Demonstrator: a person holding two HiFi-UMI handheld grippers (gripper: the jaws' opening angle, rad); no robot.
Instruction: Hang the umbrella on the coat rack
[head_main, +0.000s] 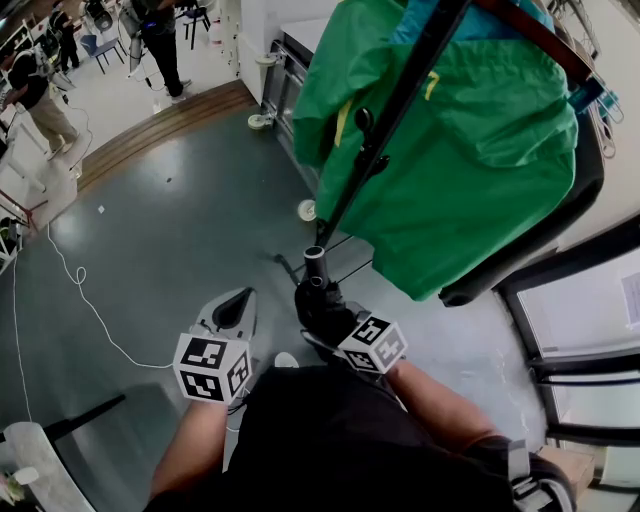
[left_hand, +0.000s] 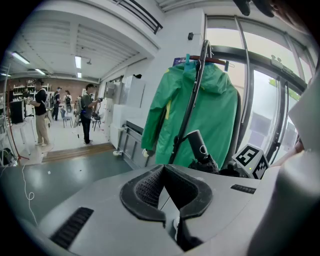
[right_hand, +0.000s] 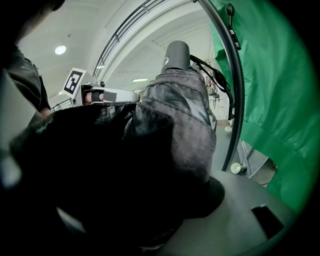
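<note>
A folded black umbrella (head_main: 318, 295) stands nearly upright in my right gripper (head_main: 325, 320), handle end up, and the jaws are shut on its bunched fabric. In the right gripper view the umbrella (right_hand: 180, 100) fills the middle and hides the jaws. Just beyond it rises the coat rack's black pole (head_main: 390, 120), with a green jacket (head_main: 470, 150) hanging from the rack. The pole (right_hand: 235, 75) passes close to the umbrella's right side. My left gripper (head_main: 237, 305) hangs to the left of the umbrella, shut and holding nothing. From the left gripper view the umbrella (left_hand: 200, 150) and pole (left_hand: 192, 95) show ahead.
A white cable (head_main: 90, 305) snakes across the dark floor at left. One rack foot with a caster (head_main: 307, 210) rests near a low cabinet (head_main: 285, 70). Dark window frames (head_main: 570, 330) run along the right. Several people (head_main: 160, 40) stand far back left.
</note>
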